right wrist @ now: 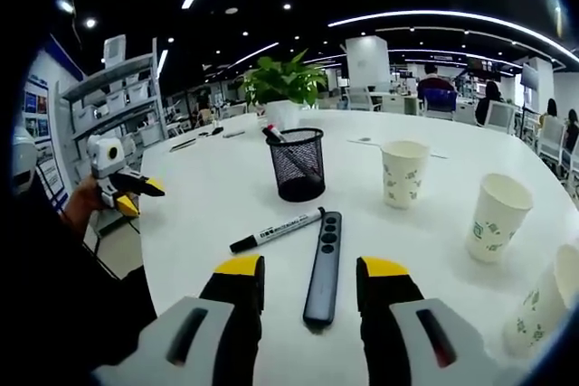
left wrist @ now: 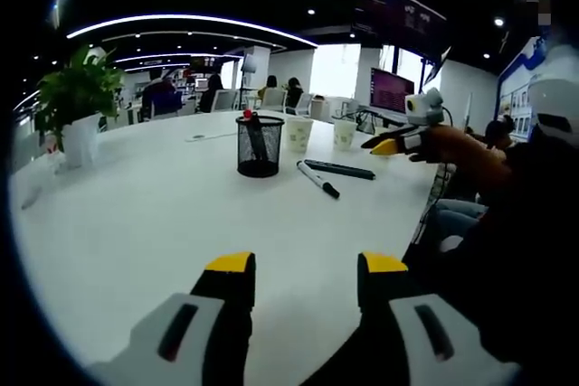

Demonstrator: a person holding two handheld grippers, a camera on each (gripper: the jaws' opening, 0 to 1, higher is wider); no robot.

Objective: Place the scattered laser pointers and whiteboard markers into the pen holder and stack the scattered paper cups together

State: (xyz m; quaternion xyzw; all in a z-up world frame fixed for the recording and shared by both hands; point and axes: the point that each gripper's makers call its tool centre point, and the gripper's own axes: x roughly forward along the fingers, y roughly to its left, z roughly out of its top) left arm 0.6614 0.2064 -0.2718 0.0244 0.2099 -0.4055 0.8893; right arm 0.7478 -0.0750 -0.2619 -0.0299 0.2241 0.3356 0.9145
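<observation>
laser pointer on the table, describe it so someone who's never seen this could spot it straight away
Start at the black mesh pen holder standing on the white table. In front of it lie two slim things side by side, and the laser pointer is the one nearer the paper cups. It is a flat dark grey bar with a row of buttons, unlike the round white whiteboard marker with its black cap.

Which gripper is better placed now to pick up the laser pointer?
The right gripper, probably. Its jaws are open and the laser pointer lies directly between them, on the table. The left gripper is open too, but faces bare table, with the pointer farther away.
</observation>
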